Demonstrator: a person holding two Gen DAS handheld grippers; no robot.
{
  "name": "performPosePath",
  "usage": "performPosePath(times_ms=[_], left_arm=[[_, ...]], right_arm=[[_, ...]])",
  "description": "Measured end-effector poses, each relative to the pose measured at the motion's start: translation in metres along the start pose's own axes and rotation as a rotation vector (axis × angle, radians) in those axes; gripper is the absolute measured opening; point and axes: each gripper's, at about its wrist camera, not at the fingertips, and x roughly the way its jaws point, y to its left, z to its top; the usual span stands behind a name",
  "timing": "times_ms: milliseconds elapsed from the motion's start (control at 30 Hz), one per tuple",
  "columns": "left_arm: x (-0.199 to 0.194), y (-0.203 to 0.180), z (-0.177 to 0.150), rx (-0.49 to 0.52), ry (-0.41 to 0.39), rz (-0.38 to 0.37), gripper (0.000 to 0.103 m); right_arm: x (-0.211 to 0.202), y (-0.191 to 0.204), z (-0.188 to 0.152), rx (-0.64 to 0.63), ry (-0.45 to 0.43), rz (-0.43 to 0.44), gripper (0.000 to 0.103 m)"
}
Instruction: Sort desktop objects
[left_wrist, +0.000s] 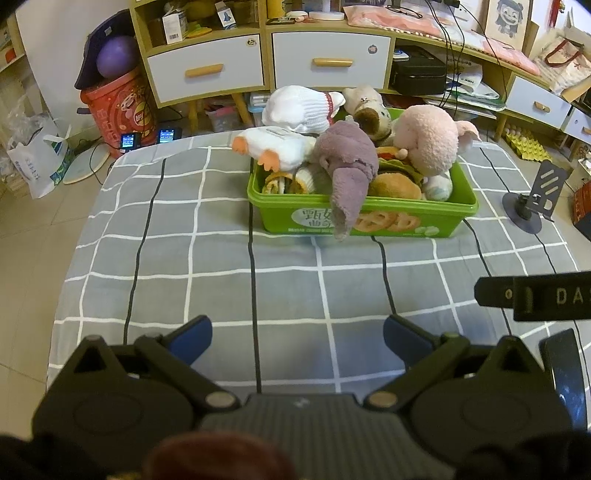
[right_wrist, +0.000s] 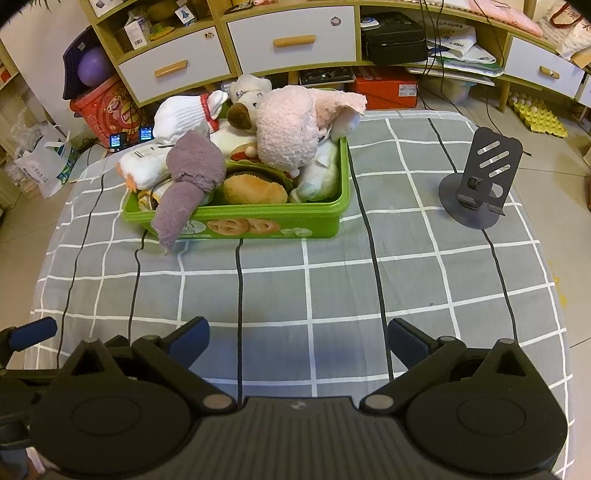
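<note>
A green plastic box (left_wrist: 373, 218) (right_wrist: 321, 221) stands on the grey checked tablecloth (left_wrist: 221, 280) (right_wrist: 369, 280), heaped with plush toys. A purple plush (left_wrist: 347, 162) (right_wrist: 192, 173) hangs over its front rim. A pink plush (left_wrist: 428, 140) (right_wrist: 291, 125), a white duck (left_wrist: 277, 146) (right_wrist: 147, 166), a white plush (left_wrist: 299, 107) (right_wrist: 181, 114) and a burger plush (left_wrist: 395, 184) (right_wrist: 255, 188) lie in it. My left gripper (left_wrist: 297, 341) is open and empty, above the cloth near the front. My right gripper (right_wrist: 297, 341) is open and empty, also near the front.
A dark grey phone stand (left_wrist: 535, 199) (right_wrist: 480, 181) sits on the table's right side. Part of the right gripper (left_wrist: 535, 295) shows at the right of the left wrist view. Behind the table are a drawer cabinet (left_wrist: 266, 62) (right_wrist: 229, 51), a red bucket (left_wrist: 118, 107) and floor clutter.
</note>
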Motion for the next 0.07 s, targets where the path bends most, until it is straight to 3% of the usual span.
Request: performPosePath(times_ms=[67], left_arm=[[0.0005,-0.0001,-0.0001,0.0,-0.001,-0.004,0.102]], right_arm=[[0.0015,-0.0002,-0.0009,0.001,0.001,-0.001,0.103]])
